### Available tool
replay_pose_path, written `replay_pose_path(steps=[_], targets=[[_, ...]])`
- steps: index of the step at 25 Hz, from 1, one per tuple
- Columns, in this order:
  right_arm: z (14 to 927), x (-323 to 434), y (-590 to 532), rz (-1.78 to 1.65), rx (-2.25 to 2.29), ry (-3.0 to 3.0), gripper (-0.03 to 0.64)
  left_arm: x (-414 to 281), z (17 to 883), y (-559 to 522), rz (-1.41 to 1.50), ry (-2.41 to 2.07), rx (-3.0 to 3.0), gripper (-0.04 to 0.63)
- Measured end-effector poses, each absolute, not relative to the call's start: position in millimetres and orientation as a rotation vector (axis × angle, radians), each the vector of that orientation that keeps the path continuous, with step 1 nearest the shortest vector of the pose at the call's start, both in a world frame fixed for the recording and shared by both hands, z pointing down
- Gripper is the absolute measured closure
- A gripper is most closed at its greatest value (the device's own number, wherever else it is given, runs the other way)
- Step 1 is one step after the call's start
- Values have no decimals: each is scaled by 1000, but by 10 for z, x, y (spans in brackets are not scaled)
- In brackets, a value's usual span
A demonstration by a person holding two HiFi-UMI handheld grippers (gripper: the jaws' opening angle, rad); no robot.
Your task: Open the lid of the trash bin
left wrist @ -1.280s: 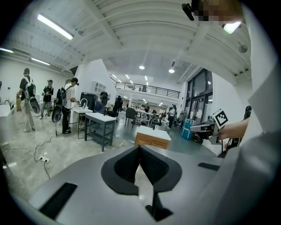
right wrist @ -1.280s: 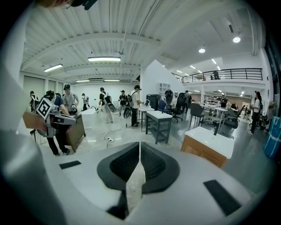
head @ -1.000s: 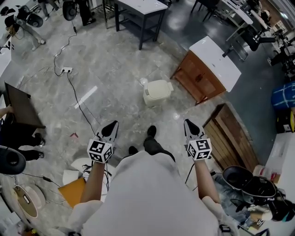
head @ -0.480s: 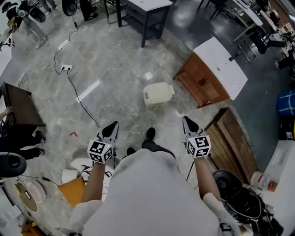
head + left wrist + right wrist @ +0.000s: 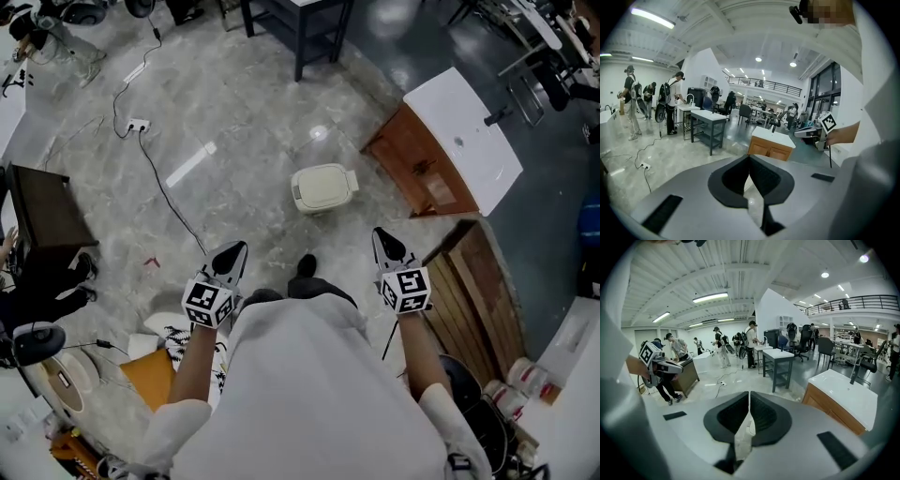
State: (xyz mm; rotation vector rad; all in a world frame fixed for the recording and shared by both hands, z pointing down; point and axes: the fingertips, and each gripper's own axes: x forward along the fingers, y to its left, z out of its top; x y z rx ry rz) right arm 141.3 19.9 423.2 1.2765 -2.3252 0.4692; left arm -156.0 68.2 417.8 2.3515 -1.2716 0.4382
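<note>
In the head view a cream trash bin (image 5: 323, 187) stands on the grey stone floor, its lid down. It lies ahead of the person's feet, well beyond both grippers. My left gripper (image 5: 233, 251) is held at waist height on the left, jaws shut with nothing in them. My right gripper (image 5: 382, 238) is held level with it on the right, also shut and holding nothing. In the left gripper view the gripper (image 5: 749, 157) has its tips touching; the right gripper (image 5: 749, 394) shows the same in its own view. Neither gripper view clearly shows the bin.
A wooden cabinet with a white top (image 5: 464, 141) stands right of the bin, and a slatted wooden panel (image 5: 478, 281) lies nearer. A dark table (image 5: 300, 28) is farther ahead. A cable and power strip (image 5: 138, 125) cross the floor at left, near a dark cabinet (image 5: 47, 216). People stand in the background.
The view has shifted as the person steps forward; the floor and furniture have slid down the picture. Both grippers stay shut and held in the same pose.
</note>
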Motion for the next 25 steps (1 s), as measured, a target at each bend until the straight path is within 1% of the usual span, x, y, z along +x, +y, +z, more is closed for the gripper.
replay_pose_path(steps=[13, 19, 25], targets=[[4525, 1706, -271, 540, 1242, -2297, 583, -1106, 4333, -20, 528, -1189, 2355, 577], [4654, 1702, -380, 560, 1241, -2254, 583, -1050, 4468, -315, 557, -1109, 2369, 577], [4752, 1544, -412, 613, 1273, -2196, 583, -1061, 4725, -522, 608, -969, 2378, 577]])
